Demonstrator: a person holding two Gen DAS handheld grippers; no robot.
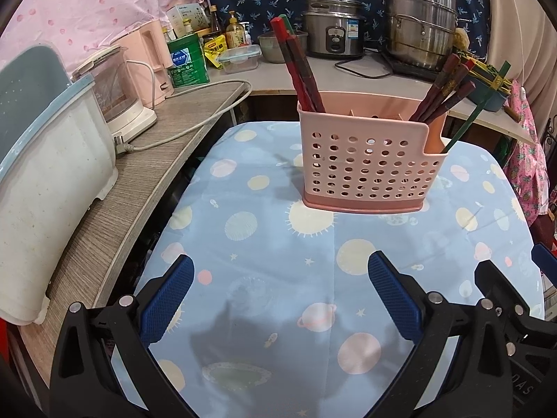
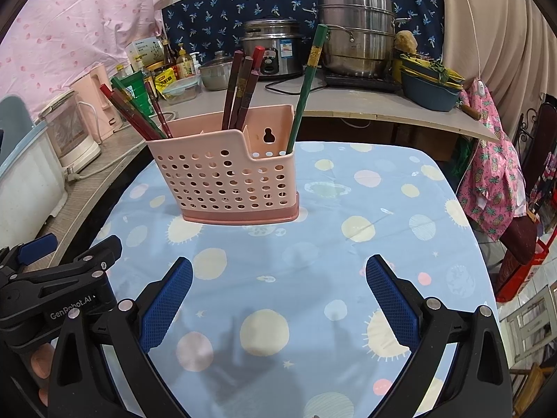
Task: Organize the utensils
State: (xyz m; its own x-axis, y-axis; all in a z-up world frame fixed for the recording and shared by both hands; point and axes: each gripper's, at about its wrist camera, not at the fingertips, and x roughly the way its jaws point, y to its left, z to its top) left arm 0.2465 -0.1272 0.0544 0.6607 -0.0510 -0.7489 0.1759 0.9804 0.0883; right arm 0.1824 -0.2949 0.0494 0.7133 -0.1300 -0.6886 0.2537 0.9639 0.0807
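**Two empty grippers before a pink utensil caddy**

Left to right. On the side counter stand a white tub (image 1: 52,181) and a clear electric kettle (image 1: 115,94) with its plug lying loose. The left gripper (image 1: 280,299) hangs above the planet-print tablecloth (image 1: 264,244), its blue pads spread wide with nothing between them. Ahead of it, on the cloth, stands the perforated pink caddy (image 1: 365,170). A dark red bundle of chopsticks (image 1: 301,69) leans out of its left end, and a second red bundle (image 1: 442,90) leans out further right. A single green chopstick (image 2: 306,87) rises from the low notched compartment at the right end (its foot is hidden by the wall). The right gripper (image 2: 278,299) likewise sits wide open and empty over the cloth, with the left gripper's black body just beside it. On the rear counter are a rice cooker (image 2: 271,48) and a stacked steel steamer (image 2: 355,31).
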